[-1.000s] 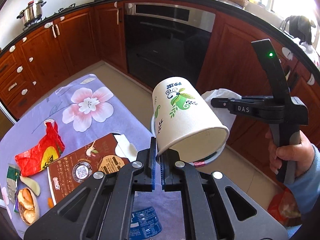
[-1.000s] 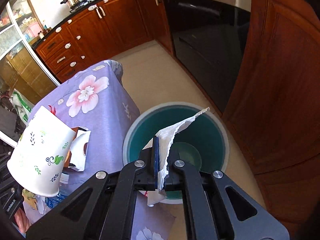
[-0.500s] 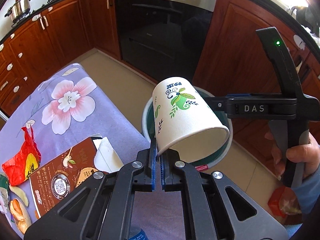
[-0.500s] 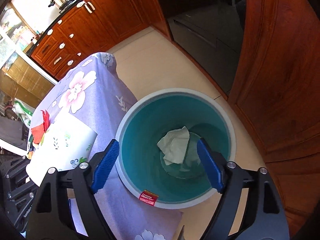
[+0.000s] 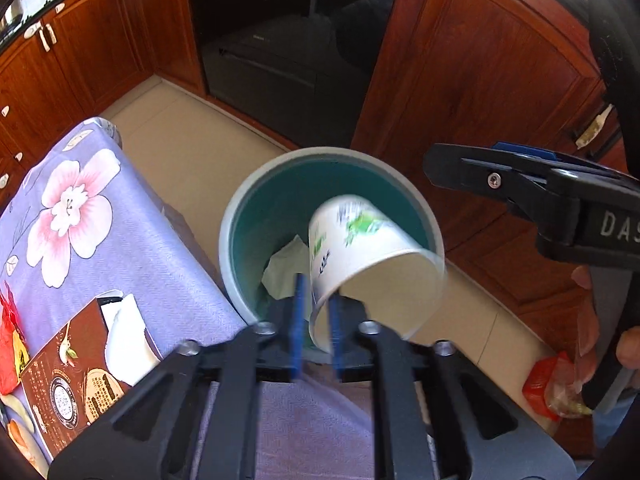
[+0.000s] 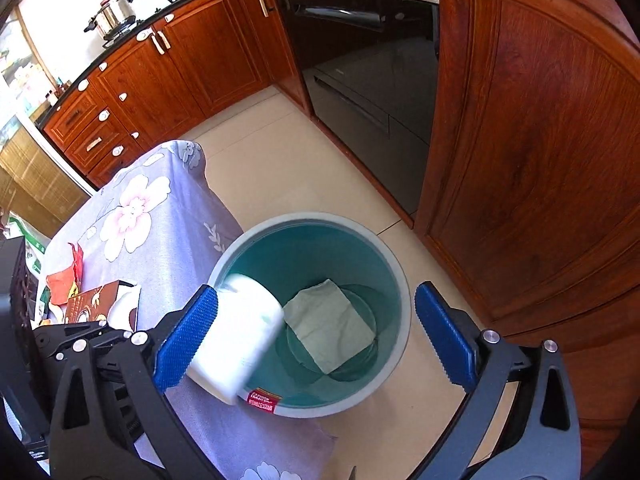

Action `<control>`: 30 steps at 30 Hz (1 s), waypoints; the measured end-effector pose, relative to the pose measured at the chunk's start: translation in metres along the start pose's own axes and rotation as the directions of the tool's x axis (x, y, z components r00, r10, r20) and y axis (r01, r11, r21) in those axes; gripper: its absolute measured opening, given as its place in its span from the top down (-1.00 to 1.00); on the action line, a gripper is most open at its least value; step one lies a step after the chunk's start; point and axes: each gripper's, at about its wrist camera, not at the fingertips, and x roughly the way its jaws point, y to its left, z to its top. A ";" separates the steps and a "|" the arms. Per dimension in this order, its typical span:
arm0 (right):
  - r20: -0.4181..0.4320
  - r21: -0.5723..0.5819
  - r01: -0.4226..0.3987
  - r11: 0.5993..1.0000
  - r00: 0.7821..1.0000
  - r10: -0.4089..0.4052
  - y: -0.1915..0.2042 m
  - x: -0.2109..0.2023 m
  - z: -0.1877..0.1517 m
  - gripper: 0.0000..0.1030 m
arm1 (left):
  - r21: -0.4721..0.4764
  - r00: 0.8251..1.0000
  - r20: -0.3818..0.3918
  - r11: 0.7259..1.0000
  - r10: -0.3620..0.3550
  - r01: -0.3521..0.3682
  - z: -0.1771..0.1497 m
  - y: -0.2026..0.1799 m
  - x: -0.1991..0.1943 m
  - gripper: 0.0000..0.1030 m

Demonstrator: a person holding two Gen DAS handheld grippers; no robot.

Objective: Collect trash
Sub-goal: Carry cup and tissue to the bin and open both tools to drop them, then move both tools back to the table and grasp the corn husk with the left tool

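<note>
A white paper cup (image 5: 360, 248) with green leaf print is blurred with motion over the teal bin (image 5: 256, 208), its rim still between the pads of my left gripper (image 5: 316, 320), whose jaws stand a little apart. The cup also shows in the right wrist view (image 6: 240, 336) at the bin's rim (image 6: 400, 280). A white tissue (image 6: 332, 324) lies at the bin's bottom. My right gripper (image 6: 316, 340) is wide open and empty above the bin. A brown carton (image 5: 76, 364) and a red wrapper (image 5: 10, 344) lie on the purple floral tablecloth (image 5: 132, 240).
Wooden cabinets (image 6: 540, 160) and a black oven (image 6: 360, 80) stand close behind the bin. A red bag (image 5: 556, 388) lies on the tiled floor at the right. Food scraps (image 5: 18, 432) lie at the table's left edge.
My left gripper has moved over the bin and its jaws have parted; the cup is slipping loose. The right gripper has stayed open, and the dropped tissue now lies flat in the bin.
</note>
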 end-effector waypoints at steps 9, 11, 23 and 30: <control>-0.013 0.012 -0.007 1.000 1.000 0.007 -0.003 0.000 -0.003 -0.84 | -0.018 0.998 0.055 0.999 0.043 -0.042 -0.001 0.002 -0.016 -0.36; -0.013 0.009 -0.004 1.000 1.000 0.004 -0.001 -0.002 -0.004 -0.84 | -0.027 0.997 0.056 0.999 0.047 -0.046 -0.003 0.006 -0.020 -0.43; -0.010 -0.007 -0.004 1.000 1.000 0.004 0.019 -0.021 -0.014 -0.84 | -0.072 0.990 0.123 0.996 0.067 -0.059 -0.016 0.024 -0.059 -0.77; 0.001 -0.053 -0.029 0.998 1.000 0.029 0.055 -0.040 -0.028 -0.84 | -0.112 0.980 0.178 0.991 0.094 -0.075 -0.043 0.038 -0.098 -0.87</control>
